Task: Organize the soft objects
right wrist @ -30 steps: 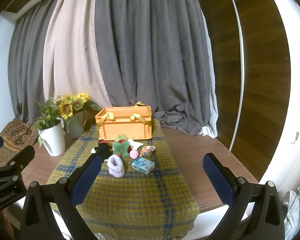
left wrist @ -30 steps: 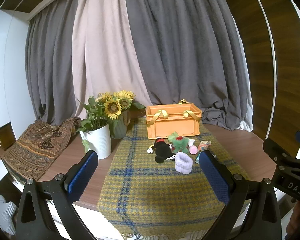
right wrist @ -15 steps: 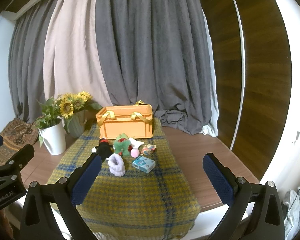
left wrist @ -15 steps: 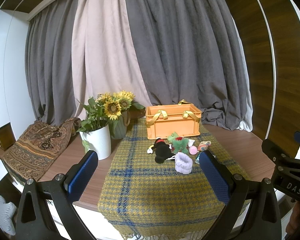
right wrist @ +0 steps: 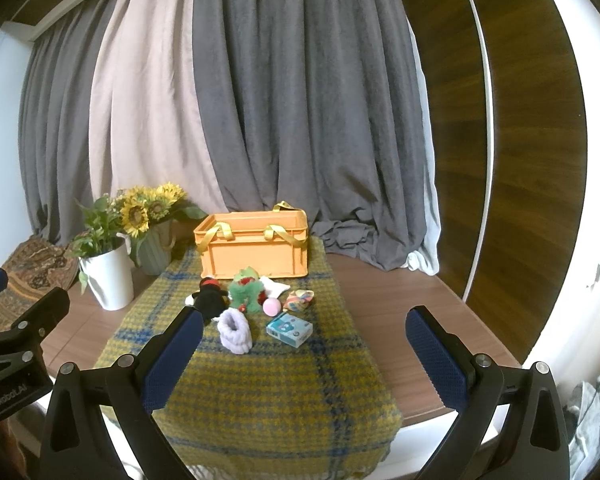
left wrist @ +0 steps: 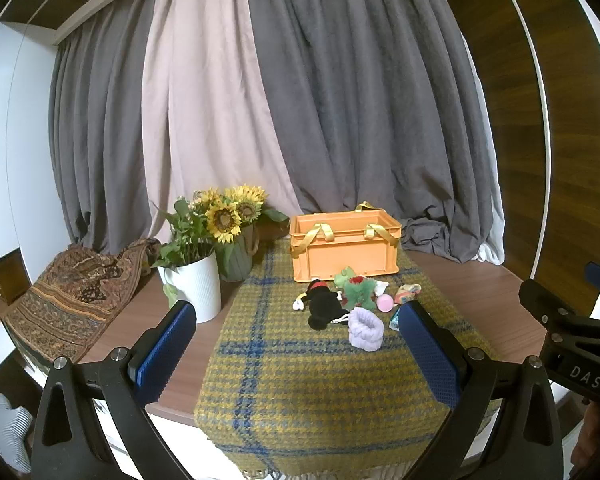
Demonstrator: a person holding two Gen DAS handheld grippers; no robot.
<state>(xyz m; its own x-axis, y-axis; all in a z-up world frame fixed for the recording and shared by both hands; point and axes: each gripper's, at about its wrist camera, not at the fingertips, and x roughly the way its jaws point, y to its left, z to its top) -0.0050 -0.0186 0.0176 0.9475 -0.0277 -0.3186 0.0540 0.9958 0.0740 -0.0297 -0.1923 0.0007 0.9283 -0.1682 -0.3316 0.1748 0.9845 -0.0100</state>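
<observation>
Desk carries plaid cloth. Orange crate at cloth's far end. Soft items clustered just in front of crate: black plush, green plush, lilac knit roll, blue packet, pink ball. Left tongs released, empty, above near edge. Right tongs likewise released, empty.

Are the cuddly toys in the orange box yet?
Not yet. Nothing looks put away: the black plush, green plush, lilac scrunchie and pink ball all lie on the plaid blanket before the orange crate. The left gripper and right gripper are open and empty.
</observation>
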